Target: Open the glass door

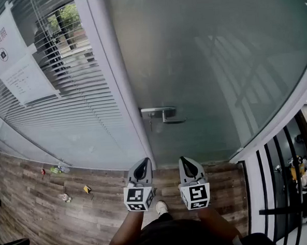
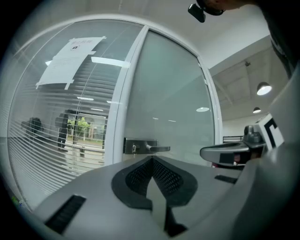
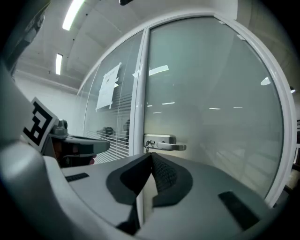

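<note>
The frosted glass door (image 1: 212, 64) stands closed in its white frame, seen also as the door (image 2: 164, 103) and the door (image 3: 211, 93). Its metal lever handle (image 1: 164, 115) sits at the door's left edge, on a lock plate with a key. The same handle (image 2: 152, 147) and handle (image 3: 166, 144) show straight ahead in both gripper views. My left gripper (image 1: 142, 169) and right gripper (image 1: 187, 167) are side by side, well short of the door and below the handle. Both are shut with nothing between the jaws, seen at the left gripper (image 2: 152, 160) and the right gripper (image 3: 151, 155).
Left of the door is a glass wall with slatted blinds (image 1: 63, 83) and paper notices (image 1: 20, 65) taped on it. Small bits of litter (image 1: 64, 197) lie on the wooden floor (image 1: 55, 213). A black railing (image 1: 279, 189) stands at the right. The person's shoe (image 1: 162, 207) is below the grippers.
</note>
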`<state>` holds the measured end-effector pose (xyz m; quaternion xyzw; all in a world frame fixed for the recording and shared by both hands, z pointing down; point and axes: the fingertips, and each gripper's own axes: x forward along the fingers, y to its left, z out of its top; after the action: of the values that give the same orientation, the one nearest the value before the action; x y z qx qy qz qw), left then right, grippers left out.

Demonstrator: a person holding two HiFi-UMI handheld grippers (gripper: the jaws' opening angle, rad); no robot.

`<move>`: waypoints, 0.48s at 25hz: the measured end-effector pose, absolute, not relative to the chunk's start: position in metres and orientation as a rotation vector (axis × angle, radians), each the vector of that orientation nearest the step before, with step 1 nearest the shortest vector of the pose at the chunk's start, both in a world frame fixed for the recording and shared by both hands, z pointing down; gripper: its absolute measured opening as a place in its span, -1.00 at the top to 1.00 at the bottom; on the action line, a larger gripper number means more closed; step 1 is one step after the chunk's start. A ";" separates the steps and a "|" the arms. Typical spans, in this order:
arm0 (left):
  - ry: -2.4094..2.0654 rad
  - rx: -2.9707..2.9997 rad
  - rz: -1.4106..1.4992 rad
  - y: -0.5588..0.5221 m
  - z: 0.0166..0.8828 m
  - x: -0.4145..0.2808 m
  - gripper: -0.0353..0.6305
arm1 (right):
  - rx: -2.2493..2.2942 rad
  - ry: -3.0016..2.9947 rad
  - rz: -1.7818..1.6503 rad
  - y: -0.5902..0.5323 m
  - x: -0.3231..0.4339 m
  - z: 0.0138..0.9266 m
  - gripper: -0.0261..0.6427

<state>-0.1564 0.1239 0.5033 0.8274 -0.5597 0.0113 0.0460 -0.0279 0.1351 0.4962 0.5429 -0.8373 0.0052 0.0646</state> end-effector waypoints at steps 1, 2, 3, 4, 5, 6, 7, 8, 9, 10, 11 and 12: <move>-1.681 2.530 0.026 0.120 0.501 -0.158 0.89 | 1.656 -2.514 0.020 0.129 -0.030 0.497 0.88; -1.657 2.532 0.019 0.115 0.499 -0.161 0.89 | 1.669 -2.501 0.024 0.124 -0.033 0.497 0.88; -1.641 2.532 0.014 0.110 0.499 -0.164 0.89 | 1.678 -2.492 0.027 0.117 -0.037 0.498 0.88; -1.632 2.530 0.012 0.103 0.500 -0.168 0.89 | 1.680 -2.485 0.029 0.110 -0.041 0.499 0.88; -1.626 2.527 0.012 0.096 0.501 -0.172 0.89 | 1.679 -2.479 0.029 0.103 -0.046 0.501 0.88; -1.621 2.525 0.011 0.090 0.503 -0.175 0.89 | 1.675 -2.473 0.028 0.097 -0.050 0.502 0.88; -1.615 2.523 0.008 0.084 0.505 -0.176 0.89 | 1.671 -2.466 0.026 0.092 -0.052 0.504 0.88; -1.609 2.523 0.004 0.079 0.507 -0.177 0.89 | 1.668 -2.459 0.024 0.087 -0.054 0.505 0.88; -1.600 2.522 0.000 0.074 0.509 -0.179 0.89 | 1.665 -2.452 0.020 0.084 -0.055 0.506 0.88; -1.591 2.521 -0.006 0.070 0.510 -0.179 0.89 | 1.664 -2.444 0.014 0.080 -0.056 0.506 0.88; -1.582 2.519 -0.010 0.065 0.512 -0.179 0.89 | 1.665 -2.436 0.004 0.076 -0.056 0.505 0.88; -1.572 2.519 -0.014 0.061 0.513 -0.179 0.89 | 1.667 -2.427 -0.006 0.071 -0.056 0.504 0.88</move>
<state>-0.1787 0.0606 0.5131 0.8452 -0.5275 -0.0046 0.0860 -0.0563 0.0711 0.5045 0.5634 -0.8203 -0.0019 0.0988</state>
